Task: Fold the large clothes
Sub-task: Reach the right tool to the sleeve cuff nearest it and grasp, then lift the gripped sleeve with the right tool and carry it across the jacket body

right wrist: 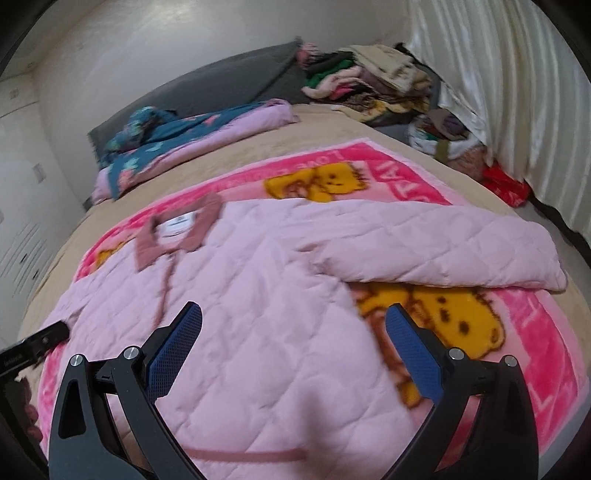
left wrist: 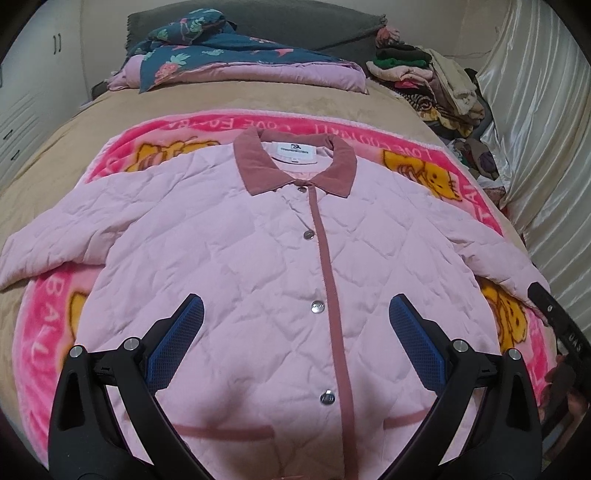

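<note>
A pink quilted jacket (left wrist: 258, 258) with a dusty-rose collar (left wrist: 295, 166) lies flat, front up and snapped shut, on a pink cartoon blanket (left wrist: 48, 325). Both sleeves spread out to the sides. My left gripper (left wrist: 295, 317) is open and empty, hovering over the jacket's lower front. In the right wrist view the jacket (right wrist: 258, 314) shows with its right sleeve (right wrist: 443, 243) stretched out. My right gripper (right wrist: 293, 325) is open and empty above the jacket's lower right side. The right gripper's body also shows at the right edge of the left wrist view (left wrist: 561, 332).
The blanket lies on a tan bed (left wrist: 221, 99). A folded floral and pink quilt (left wrist: 236, 62) and a grey pillow (left wrist: 295, 22) sit at the head. A heap of clothes (left wrist: 428, 81) is piled at the far right by a white curtain (left wrist: 546, 147).
</note>
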`<state>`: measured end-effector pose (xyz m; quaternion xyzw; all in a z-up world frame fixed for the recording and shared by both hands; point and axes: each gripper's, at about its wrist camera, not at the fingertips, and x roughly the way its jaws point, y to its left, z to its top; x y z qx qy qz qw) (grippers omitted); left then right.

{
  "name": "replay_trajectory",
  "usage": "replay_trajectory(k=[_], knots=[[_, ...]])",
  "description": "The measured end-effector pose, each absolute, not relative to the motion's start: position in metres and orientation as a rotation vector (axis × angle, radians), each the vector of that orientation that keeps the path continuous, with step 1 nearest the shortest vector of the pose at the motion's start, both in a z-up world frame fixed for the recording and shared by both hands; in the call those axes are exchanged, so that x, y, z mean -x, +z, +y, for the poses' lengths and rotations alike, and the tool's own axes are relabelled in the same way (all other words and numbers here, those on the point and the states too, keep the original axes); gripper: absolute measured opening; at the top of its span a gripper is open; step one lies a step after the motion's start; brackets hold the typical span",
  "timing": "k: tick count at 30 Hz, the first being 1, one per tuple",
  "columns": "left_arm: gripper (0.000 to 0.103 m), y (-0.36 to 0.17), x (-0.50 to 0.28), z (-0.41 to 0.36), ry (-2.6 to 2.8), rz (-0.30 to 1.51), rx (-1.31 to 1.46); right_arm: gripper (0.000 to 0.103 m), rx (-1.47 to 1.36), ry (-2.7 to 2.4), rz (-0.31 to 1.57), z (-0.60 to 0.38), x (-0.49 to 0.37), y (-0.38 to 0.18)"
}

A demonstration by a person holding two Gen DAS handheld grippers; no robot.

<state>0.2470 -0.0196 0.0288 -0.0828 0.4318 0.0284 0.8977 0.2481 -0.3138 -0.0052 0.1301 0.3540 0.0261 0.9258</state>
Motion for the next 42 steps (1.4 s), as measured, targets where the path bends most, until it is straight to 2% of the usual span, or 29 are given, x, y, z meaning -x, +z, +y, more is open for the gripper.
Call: replay_trajectory(k=[15, 26, 34, 37, 38, 40, 42], knots=[[0.094, -0.009, -0.295, -0.035, 0.052, 0.972, 0.17, 0.099, -0.507, -0.202, 0.779, -0.434, -0.284, -0.062], [0.094, -0.018, -0.318, -0.038, 0.058, 0.987, 0.165, 0.099, -0.79, -0.373, 0.805, -0.533, -0.305, -0.119], [0.094, -0.016, -0.331, -0.035, 0.066, 0.975, 0.126, 0.098, -0.946, -0.485, 0.729, -0.586, -0.312, -0.136], [0.094, -0.014, -0.333, -0.029, 0.069, 0.968, 0.135, 0.089, -0.976, -0.516, 0.698, -0.599, -0.313, -0.137], [0.094, -0.014, -0.333, -0.028, 0.071, 0.969, 0.139, 0.082, -1.005, -0.529, 0.682, -0.604, -0.312, -0.139], [0.094, -0.014, -0.332, -0.022, 0.076, 0.969, 0.153, 0.066, -1.016, -0.554, 0.661, -0.611, -0.311, -0.141], [0.094, -0.013, -0.331, -0.016, 0.083, 0.97, 0.159, 0.042, -1.02, -0.535, 0.627, -0.614, -0.308, -0.138]])
